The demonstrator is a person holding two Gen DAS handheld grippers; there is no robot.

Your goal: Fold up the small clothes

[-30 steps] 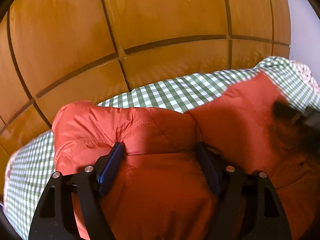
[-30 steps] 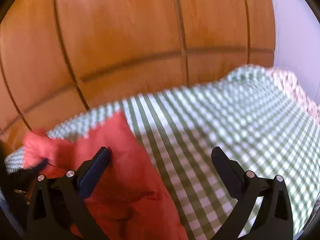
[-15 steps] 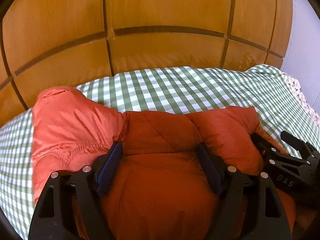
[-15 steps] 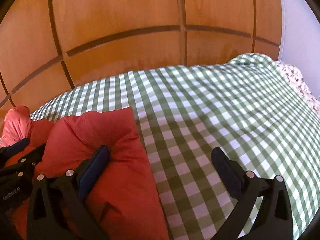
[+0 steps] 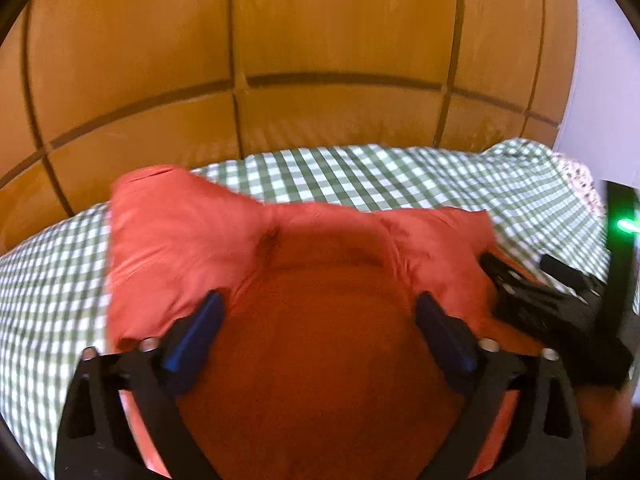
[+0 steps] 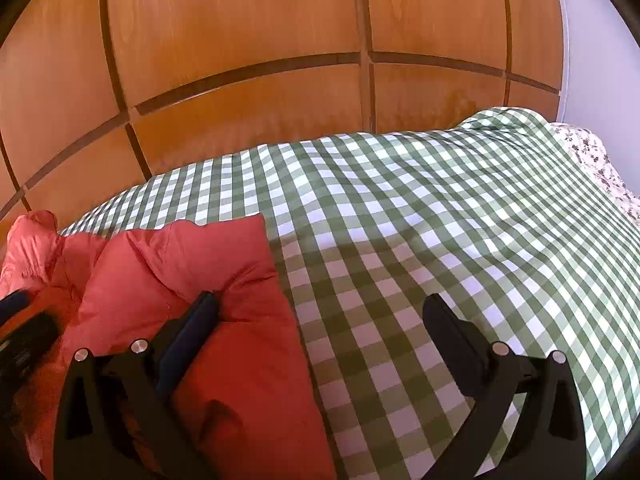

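Orange puffy quilted garment (image 5: 328, 320) lies bunched on green-white checked bedspread (image 6: 420, 240), near edge cut off. Left gripper (image 5: 320, 332) fingers spread, straddling a blurred fabric mound. Right gripper (image 6: 320, 332) fingers spread, left finger (image 6: 196, 320) pressing the garment's edge, right over bedspread. Wooden panelled wall (image 6: 240, 40) behind.

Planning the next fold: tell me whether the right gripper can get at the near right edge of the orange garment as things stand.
Probably yes. The right gripper is open and straddles that edge of the orange garment, one finger on it, the other over the checked cloth; nothing lies between.
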